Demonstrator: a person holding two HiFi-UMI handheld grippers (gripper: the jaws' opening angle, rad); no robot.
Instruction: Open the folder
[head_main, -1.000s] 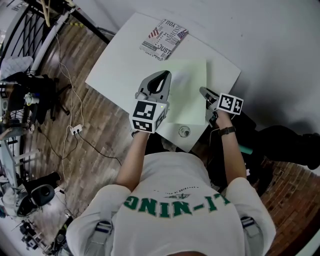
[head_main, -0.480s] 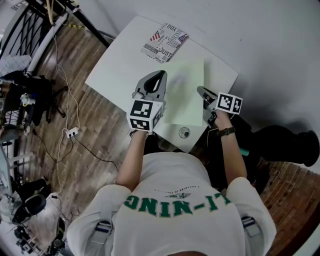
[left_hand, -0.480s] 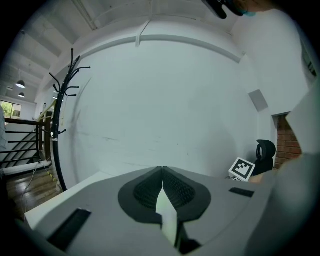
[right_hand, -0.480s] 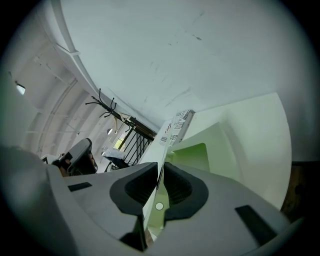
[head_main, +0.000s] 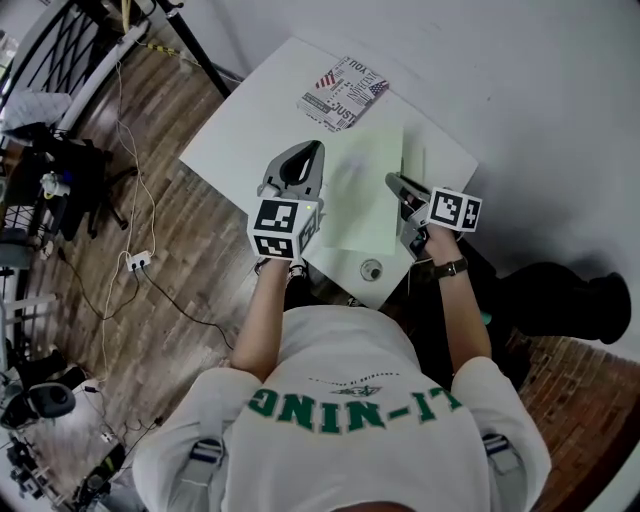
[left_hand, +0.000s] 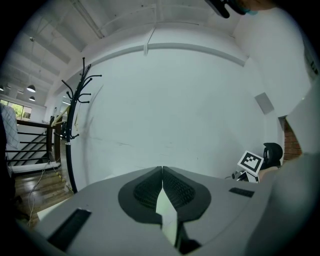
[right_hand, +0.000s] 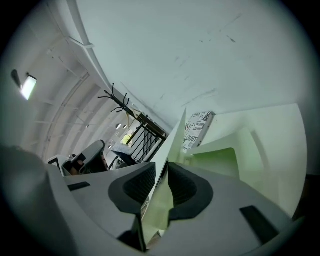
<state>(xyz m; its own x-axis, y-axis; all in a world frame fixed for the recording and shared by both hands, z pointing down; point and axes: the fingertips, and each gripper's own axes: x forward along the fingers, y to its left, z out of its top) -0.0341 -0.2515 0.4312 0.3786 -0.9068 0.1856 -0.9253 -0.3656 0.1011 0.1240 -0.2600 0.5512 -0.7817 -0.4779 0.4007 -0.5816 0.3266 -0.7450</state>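
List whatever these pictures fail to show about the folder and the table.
- Inside of the folder: in the head view, covered by its own lifted cover. The right gripper view shows one pocket, contents unclear.
- The round thing near the table edge: head view, too small to name.
- Full print on the book: head view, too small.

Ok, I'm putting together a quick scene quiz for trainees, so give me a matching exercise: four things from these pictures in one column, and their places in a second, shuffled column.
Things
1. folder
2. printed booklet
3. round fitting
4. white plug box

Places
A. on the wooden floor, left of the table in the head view
B. at the table's far edge
C. mid-table, cover partly lifted
D. by the table's near edge

Pairs: 1-C, 2-B, 3-D, 4-A
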